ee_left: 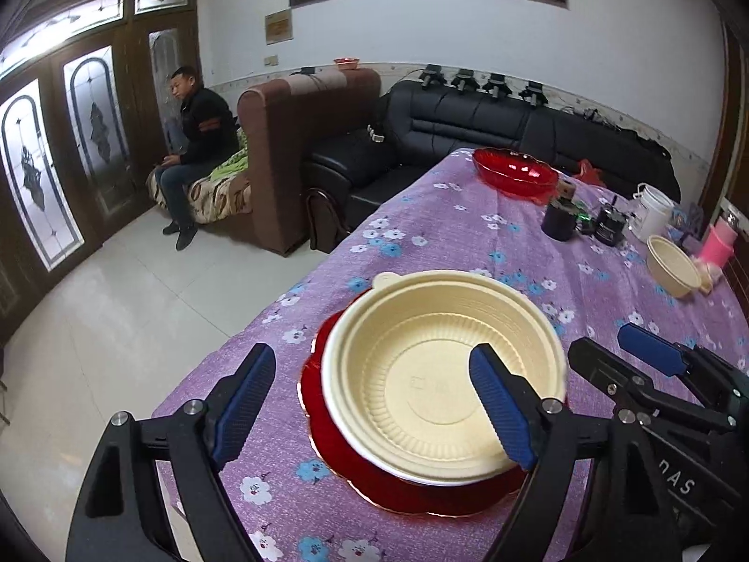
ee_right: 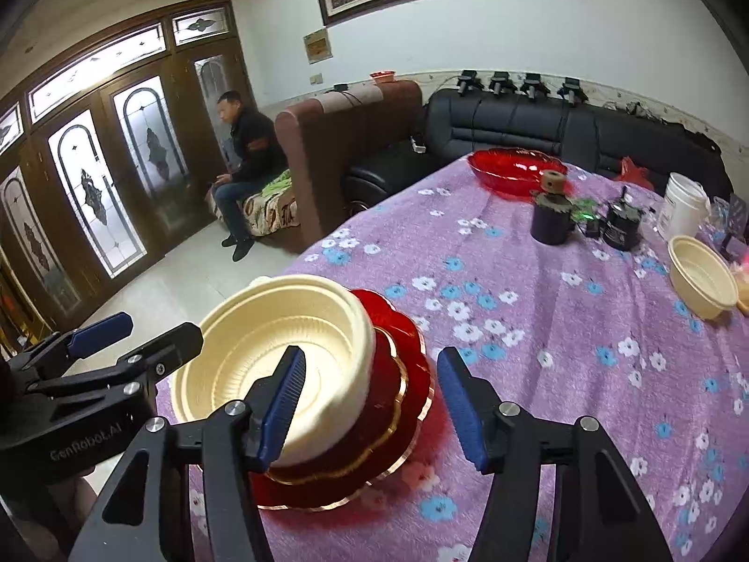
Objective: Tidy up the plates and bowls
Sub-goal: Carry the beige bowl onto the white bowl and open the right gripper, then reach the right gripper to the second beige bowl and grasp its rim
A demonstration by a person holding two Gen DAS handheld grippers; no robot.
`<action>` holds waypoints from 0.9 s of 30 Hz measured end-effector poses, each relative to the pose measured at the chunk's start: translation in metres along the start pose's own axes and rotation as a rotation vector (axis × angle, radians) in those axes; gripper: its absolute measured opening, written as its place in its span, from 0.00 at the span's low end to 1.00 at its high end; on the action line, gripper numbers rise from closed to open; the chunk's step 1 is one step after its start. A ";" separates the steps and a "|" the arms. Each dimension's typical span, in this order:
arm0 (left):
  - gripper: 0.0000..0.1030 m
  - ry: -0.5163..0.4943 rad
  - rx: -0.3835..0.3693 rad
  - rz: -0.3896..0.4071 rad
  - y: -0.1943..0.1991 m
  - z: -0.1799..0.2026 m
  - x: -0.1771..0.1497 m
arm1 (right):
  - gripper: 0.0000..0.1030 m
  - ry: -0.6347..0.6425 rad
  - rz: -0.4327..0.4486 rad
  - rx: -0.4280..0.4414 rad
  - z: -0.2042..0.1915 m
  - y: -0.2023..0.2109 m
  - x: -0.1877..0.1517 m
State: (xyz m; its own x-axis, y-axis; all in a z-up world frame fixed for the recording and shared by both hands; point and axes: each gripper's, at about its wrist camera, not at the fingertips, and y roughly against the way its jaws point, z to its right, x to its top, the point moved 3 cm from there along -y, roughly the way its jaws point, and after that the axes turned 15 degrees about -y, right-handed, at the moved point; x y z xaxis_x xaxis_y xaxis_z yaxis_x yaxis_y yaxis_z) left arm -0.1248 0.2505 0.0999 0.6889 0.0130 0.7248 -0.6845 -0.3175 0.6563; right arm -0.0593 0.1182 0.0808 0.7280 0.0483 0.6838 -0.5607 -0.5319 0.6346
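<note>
Stacking is partly done: a cream bowl (ee_left: 444, 384) is seated on red plates (ee_right: 402, 403) at the table's near edge. The left gripper (ee_left: 374, 403) and right gripper (ee_right: 370, 403) are spread wide, seemingly empty. A second cream bowl (ee_right: 702, 281) and red bowl (ee_left: 515, 173) remain uncollected.

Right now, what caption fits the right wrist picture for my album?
Open right gripper straddling a cream bowl stacked on red scalloped plates, floral purple tablecloth.

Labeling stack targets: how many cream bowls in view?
2. One cream bowl sits on the red plates at the near table edge; the other stands alone at the far right. More could be nested inside, hidden.
</note>
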 end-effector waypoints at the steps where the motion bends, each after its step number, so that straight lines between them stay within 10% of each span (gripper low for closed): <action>1: 0.82 -0.009 -0.001 0.000 0.001 0.003 0.001 | 0.62 -0.014 -0.001 -0.002 0.005 0.001 0.000; 27: 0.82 -0.204 -0.096 0.004 0.016 0.104 0.014 | 0.66 -0.237 0.023 -0.156 0.158 0.048 0.005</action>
State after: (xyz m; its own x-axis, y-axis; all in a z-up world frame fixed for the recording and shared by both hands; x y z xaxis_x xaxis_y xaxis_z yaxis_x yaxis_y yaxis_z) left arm -0.1013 0.1465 0.0990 0.7137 -0.1835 0.6759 -0.6999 -0.2249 0.6779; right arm -0.0197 -0.0409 0.0578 0.7761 -0.1713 0.6069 -0.6187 -0.3932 0.6802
